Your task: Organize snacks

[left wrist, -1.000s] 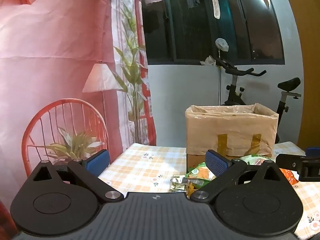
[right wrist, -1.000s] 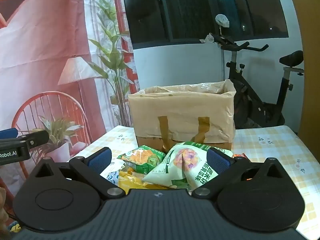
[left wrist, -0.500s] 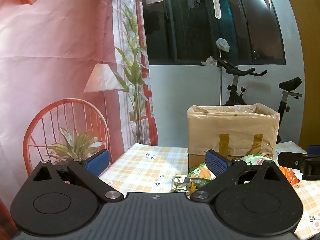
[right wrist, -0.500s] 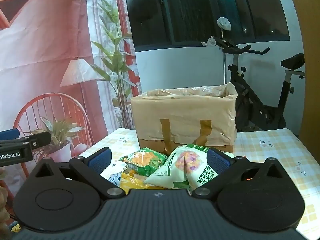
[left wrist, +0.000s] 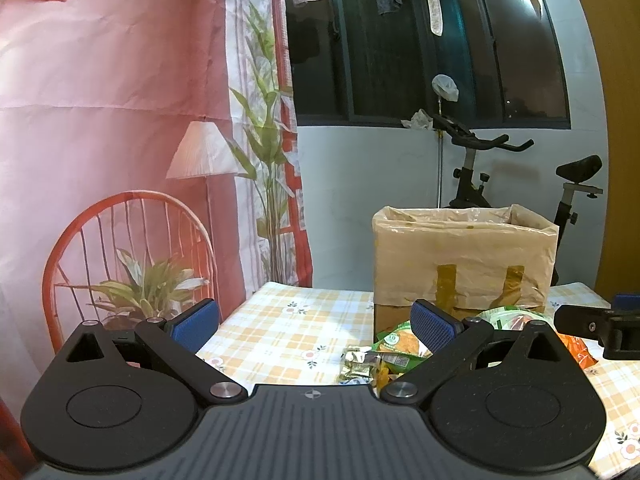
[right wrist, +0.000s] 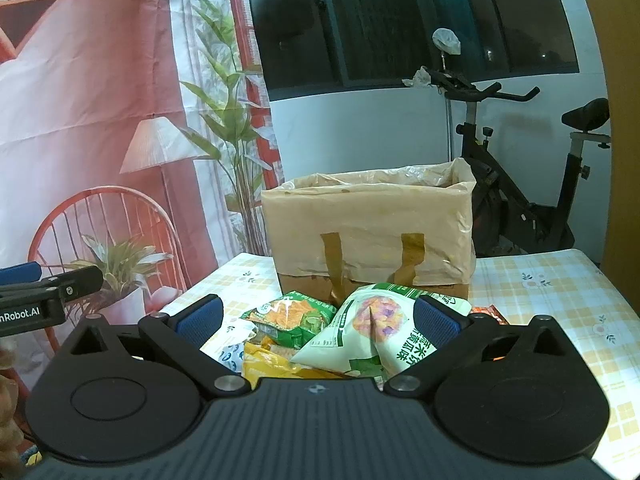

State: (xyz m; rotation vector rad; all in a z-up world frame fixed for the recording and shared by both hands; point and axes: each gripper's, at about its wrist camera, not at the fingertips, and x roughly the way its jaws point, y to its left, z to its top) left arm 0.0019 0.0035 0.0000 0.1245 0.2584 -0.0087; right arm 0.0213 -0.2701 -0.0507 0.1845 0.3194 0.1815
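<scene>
A: Where are the snacks?

B: Heaped on the bench (right wrist: 560, 300) right in front of the box (right wrist: 372, 232). My right claw (right wrist: 316, 318) is spread, empty, with the white bag (right wrist: 372, 332) dead ahead between its fingers.

A: And the left?

B: Left claw (left wrist: 314, 318) spread too, empty, off to the box's left; the green bag (left wrist: 400, 346) lies ahead and right of it. I judge the right is nearer.

The left tool (right wrist: 48, 292) is showing "nRobot.AI" in white; the white-green snack bag (right wrist: 372, 336) is bearing Chinese characters, partly readable.
</scene>
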